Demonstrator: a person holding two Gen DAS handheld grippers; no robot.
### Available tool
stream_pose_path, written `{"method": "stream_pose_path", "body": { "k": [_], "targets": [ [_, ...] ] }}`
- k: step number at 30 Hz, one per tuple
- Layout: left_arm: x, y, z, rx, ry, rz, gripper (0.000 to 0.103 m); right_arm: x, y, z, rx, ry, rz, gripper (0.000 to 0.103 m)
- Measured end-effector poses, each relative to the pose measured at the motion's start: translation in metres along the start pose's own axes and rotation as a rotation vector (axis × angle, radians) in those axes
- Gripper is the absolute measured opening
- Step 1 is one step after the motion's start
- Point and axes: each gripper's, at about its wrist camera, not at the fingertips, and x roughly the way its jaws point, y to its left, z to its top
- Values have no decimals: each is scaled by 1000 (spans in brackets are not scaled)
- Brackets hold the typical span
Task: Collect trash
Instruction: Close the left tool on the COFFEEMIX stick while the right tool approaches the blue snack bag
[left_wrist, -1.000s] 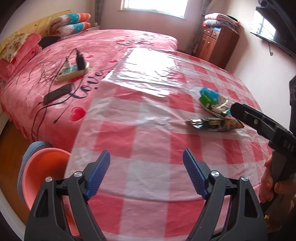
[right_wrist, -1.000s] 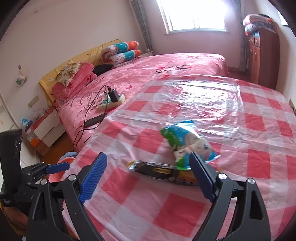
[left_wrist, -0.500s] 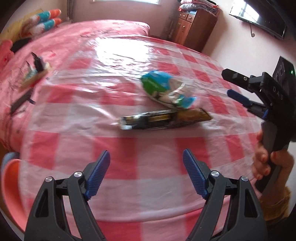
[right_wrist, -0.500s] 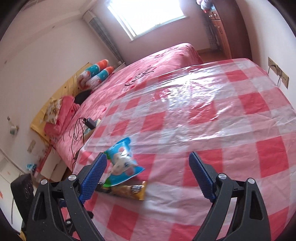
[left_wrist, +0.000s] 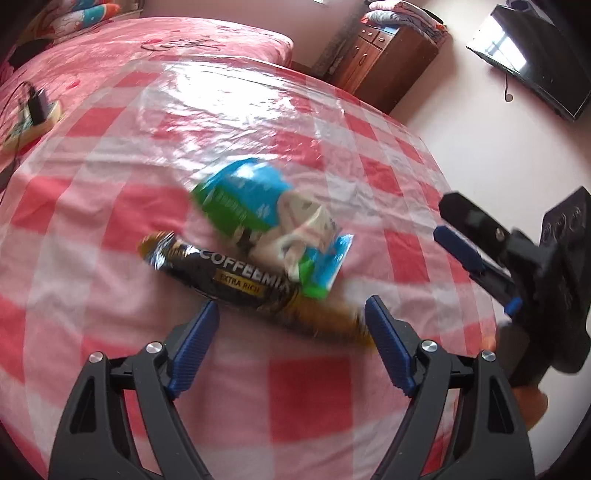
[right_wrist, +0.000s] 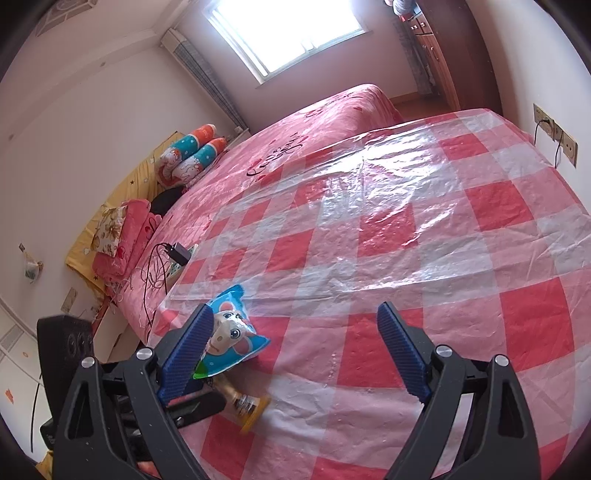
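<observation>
A red-and-white checked cloth under a clear crinkled plastic sheet (left_wrist: 229, 110) fills both views, spread over a pink bedspread (right_wrist: 295, 147). On it lie the two pieces of trash. The blue-and-green crumpled snack packet with a cartoon mouse (left_wrist: 258, 218) sits at the centre of the left wrist view, and the long black-and-gold coffee-mix sachet (left_wrist: 236, 280) runs just below it from 9 o'clock towards 4 o'clock, its upper edge tucked under the packet.

The left gripper (left_wrist: 291, 325) hangs just short of the sachet, jaws wide apart and empty, the sachet's gold end close to the right-hand pad. The right gripper (right_wrist: 295, 343) is likewise spread and holds nothing; in its own view the packet lies at 9 o'clock beside its left pad, off its centre line.

Likely trouble: the sachet is flat and glossy on slick plastic, so closing jaws may slide over it or pinch the sheet and drag the cloth. Because the two wrappers overlap, lifting one could flick the other away.

A white power strip with a black charger and cables (left_wrist: 35, 110) lies at 10 o'clock, well clear. A wooden cabinet (left_wrist: 384, 62) stands at 1 o'clock. Nothing blocks the approach.
</observation>
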Motion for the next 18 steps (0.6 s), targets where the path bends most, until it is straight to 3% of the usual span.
{"method": "stream_pose_path", "body": {
  "k": [5, 11, 16, 18],
  "targets": [
    [15, -15, 16, 30, -11, 35, 81, 1, -8, 1, 20, 0, 3, 89],
    [23, -32, 15, 100, -7, 162, 80, 9, -7, 0, 17, 27, 22, 89],
    [24, -37, 15, 127, -7, 266, 72, 17, -3, 1, 22, 45, 44, 89],
    [25, -37, 17, 130, -5, 274, 71, 19, -2, 2, 24, 52, 51, 89]
  ]
}}
